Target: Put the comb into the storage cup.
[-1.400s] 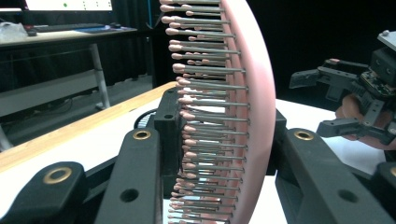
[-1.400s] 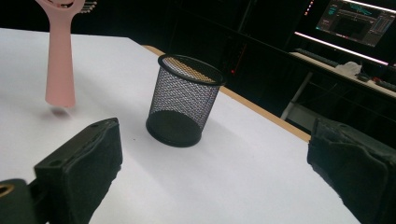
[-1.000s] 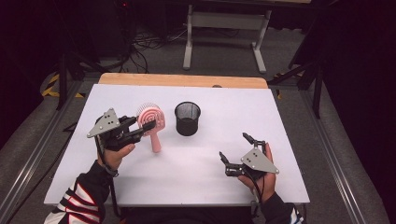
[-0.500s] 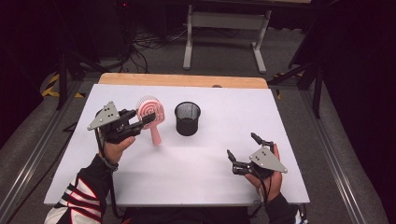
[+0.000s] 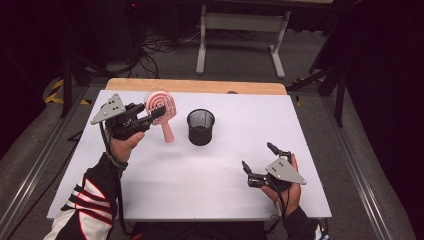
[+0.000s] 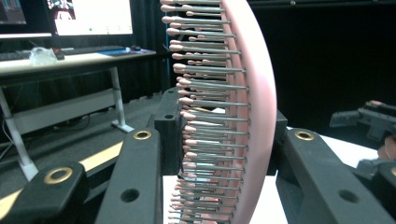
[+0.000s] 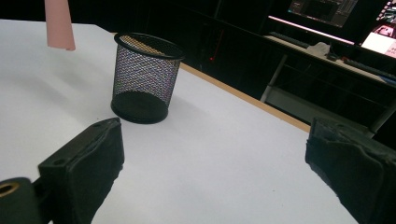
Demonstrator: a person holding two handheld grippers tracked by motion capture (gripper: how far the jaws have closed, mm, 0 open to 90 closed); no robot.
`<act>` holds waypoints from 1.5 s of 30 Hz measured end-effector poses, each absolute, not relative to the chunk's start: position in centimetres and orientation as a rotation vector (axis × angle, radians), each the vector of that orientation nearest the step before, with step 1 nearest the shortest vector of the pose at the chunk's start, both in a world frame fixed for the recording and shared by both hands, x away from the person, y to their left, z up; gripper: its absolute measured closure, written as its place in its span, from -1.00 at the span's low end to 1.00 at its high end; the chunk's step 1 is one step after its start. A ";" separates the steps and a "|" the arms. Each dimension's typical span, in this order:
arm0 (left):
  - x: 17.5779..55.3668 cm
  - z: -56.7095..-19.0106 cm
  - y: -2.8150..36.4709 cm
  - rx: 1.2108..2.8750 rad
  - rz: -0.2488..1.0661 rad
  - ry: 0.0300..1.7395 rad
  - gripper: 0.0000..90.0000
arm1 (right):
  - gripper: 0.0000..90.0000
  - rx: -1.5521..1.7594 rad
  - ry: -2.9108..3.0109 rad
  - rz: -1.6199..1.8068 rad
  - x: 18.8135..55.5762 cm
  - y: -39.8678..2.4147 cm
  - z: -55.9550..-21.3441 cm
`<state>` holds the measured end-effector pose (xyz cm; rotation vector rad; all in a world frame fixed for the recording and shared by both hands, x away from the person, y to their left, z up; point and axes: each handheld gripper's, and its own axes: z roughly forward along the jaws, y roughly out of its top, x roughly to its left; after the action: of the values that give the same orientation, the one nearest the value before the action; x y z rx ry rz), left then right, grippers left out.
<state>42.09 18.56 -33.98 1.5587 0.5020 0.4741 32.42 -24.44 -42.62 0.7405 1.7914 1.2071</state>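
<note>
Gripping pink hairbrush (image 5: 161, 106), left claw (image 5: 152, 116) raised

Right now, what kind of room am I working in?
Probably a lab or recording workspace: a white table in a dark room, lit monitors on a desk behind, loose cables on the floor.

- The high view looks forward and down from above the person's side onto the whole white table (image 5: 210, 175), with floor and a desk frame beyond.
- The left gripper view rides very close behind a pink hairbrush (image 6: 252, 93), facing across the table edge toward a monitor desk.
- The right gripper view sits low over the table, facing a black mesh cup (image 7: 144, 77).
- The high and right gripper views share that cup (image 5: 200, 127) and the brush handle (image 7: 59, 23).
</note>
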 end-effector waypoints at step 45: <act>45.0 -28.7 12.7 1.519 0.492 0.404 0.41 | -0.87 0.746 1.798 1.196 32.5 -24.8 -42.7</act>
<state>45.02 12.74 -28.74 1.5186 0.4042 0.4918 32.46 -24.75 -42.73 0.7463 1.7982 1.1957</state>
